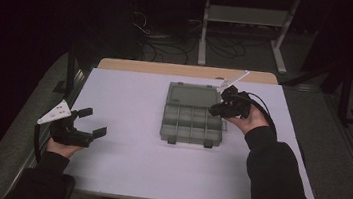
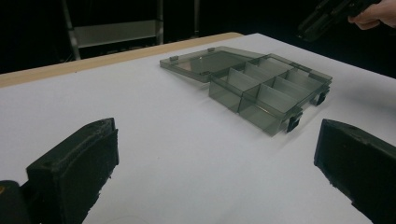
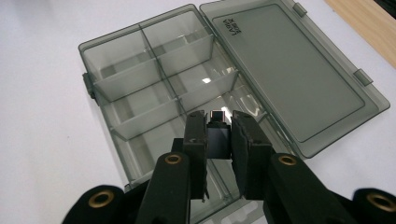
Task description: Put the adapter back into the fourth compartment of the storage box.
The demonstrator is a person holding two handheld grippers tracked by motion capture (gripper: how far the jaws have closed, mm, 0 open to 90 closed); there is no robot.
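Right tool first: its two black jaws are clenched on a small dark block with a shiny metal end, the pads pressing it from both sides. In the right gripper view that pinched piece hangs over the near compartments of the organizer box, at lower centre of the frame. The box is smoky, see-through plastic, split by dividers into a grid of cells, and its lid lies flung flat open toward the upper right, a small printed label near its corner.

From the high view, the right tool sits at the box's right edge, just right of centre, the hand behind it and a dark sleeve running down to the lower right. The box rests mid-table on the pale sheet, latches facing the person.

Over to the left tool, at the left of the high view: released, jaws spread wide, nothing between them, well apart from the box. Its own view shows both black pads low in the frame, bare white table between them, and the box off at upper right.
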